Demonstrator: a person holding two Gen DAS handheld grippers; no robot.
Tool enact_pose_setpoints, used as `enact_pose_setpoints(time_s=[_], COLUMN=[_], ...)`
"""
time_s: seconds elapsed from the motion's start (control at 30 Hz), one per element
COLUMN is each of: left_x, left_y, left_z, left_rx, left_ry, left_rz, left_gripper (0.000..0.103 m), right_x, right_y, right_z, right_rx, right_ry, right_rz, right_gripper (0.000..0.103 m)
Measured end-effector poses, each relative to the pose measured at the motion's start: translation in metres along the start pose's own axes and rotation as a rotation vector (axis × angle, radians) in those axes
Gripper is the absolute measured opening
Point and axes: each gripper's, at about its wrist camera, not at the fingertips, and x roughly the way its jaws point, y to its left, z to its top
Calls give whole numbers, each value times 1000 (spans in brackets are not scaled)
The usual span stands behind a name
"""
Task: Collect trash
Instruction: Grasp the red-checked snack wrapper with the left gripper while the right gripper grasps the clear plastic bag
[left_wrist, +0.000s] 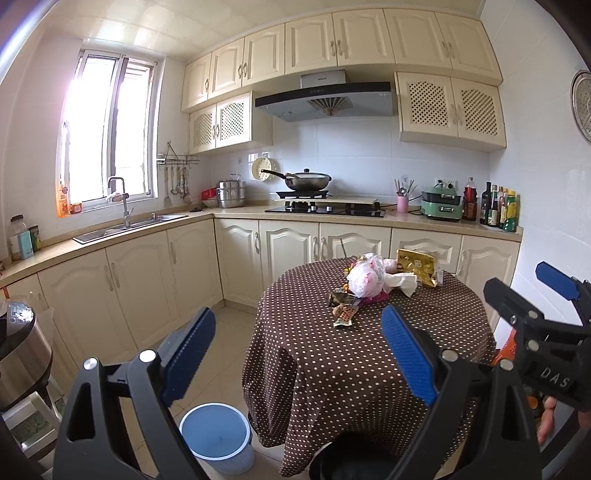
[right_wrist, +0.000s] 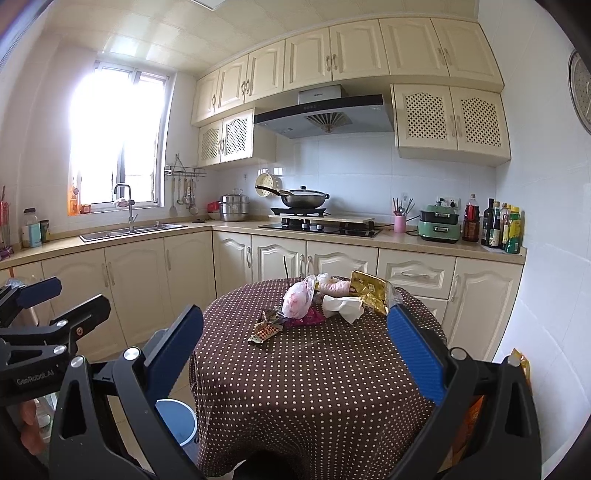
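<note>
A round table with a brown dotted cloth carries a heap of trash at its far side: a clear plastic bag with pink contents, a gold foil packet, a crumpled white tissue, and small crinkled wrappers. A blue bin stands on the floor left of the table. My left gripper is open and held short of the table. My right gripper is open too, nothing between its fingers.
Cream kitchen cabinets run along the back and left walls, with a sink, a stove and wok, and bottles on the counter. A rice cooker stands at the left edge. Tiled floor lies between table and cabinets.
</note>
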Motion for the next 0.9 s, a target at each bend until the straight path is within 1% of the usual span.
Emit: enact_pose_setpoints(time_s=[0.23, 0.37, 0.57, 0.77, 0.9], left_x=[36, 69, 125, 188, 239], left_y=[3, 3, -3, -24, -40], left_z=[-1, -5, -14, -22, -28], left_rx=[10, 11, 7, 20, 27], left_ry=[56, 118, 220, 312, 399], left_rz=[24, 14, -16, -94, -165], left_gripper=[89, 89, 89, 89, 89], right_x=[36, 61, 108, 160, 190], right_y=[-5, -12, -39, -67, -86], right_z=[-6, -9, -18, -32, -41], right_rx=[24, 31, 76, 118, 158], right_ry=[54, 93, 181, 262, 316], right_rz=[23, 26, 14, -51, -81], right_gripper=[96, 96, 96, 96, 96])
